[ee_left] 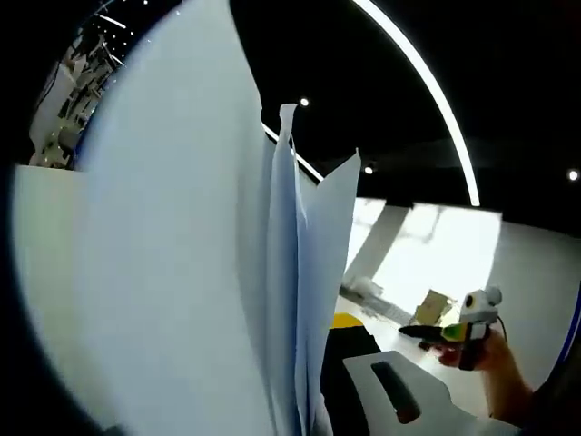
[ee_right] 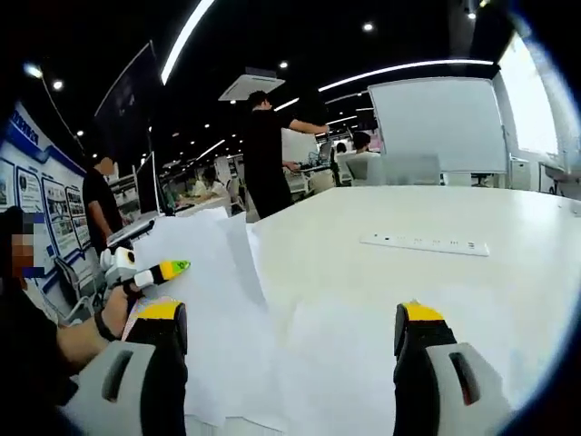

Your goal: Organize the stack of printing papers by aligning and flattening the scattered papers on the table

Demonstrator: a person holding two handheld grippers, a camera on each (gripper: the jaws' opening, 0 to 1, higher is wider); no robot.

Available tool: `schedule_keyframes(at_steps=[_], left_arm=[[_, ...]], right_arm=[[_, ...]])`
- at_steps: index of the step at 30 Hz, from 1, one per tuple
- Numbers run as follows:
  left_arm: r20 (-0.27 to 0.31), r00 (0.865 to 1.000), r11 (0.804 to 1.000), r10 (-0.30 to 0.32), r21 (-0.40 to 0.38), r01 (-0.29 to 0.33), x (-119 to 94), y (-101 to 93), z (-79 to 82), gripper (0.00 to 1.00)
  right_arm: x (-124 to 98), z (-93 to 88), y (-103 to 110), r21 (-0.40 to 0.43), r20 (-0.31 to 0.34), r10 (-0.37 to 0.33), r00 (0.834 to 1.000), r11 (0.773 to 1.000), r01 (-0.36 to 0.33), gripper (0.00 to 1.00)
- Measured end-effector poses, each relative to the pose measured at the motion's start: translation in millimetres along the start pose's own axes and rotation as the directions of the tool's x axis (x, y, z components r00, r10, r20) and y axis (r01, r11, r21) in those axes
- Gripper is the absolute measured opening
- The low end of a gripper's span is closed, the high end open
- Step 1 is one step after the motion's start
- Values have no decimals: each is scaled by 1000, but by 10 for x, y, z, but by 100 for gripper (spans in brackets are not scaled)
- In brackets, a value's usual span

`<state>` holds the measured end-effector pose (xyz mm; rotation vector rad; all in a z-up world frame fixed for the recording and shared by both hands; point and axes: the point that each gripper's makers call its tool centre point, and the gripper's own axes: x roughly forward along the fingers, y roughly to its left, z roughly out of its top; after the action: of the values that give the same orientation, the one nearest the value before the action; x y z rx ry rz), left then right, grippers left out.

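Several white paper sheets stand upright close in front of the left gripper view, their top edges uneven. My left gripper is shut on them; its right jaw with a yellow tip shows beside the sheets, and the other jaw is hidden behind them. In the right gripper view the same sheets rise off the white table, and more loose sheets lie flat under my right gripper. That gripper is open, with its jaws wide apart above them. The left gripper shows there too, in a hand.
A white power strip lies on the table beyond the papers. A whiteboard stands at the far end. Several people stand or sit by desks behind the table. The right gripper shows at the right of the left gripper view, held in a hand.
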<state>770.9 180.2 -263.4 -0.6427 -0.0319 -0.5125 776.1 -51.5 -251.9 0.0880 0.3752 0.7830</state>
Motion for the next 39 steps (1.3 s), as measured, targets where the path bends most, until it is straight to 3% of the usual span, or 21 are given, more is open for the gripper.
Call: schedule_keyframes(at_steps=[39], left_arm=[[3, 1000, 1000, 3, -1, -3, -11, -37, 4, 6]], right_arm=[[-240, -81, -239, 9, -3, -73, 997, 997, 73, 90]])
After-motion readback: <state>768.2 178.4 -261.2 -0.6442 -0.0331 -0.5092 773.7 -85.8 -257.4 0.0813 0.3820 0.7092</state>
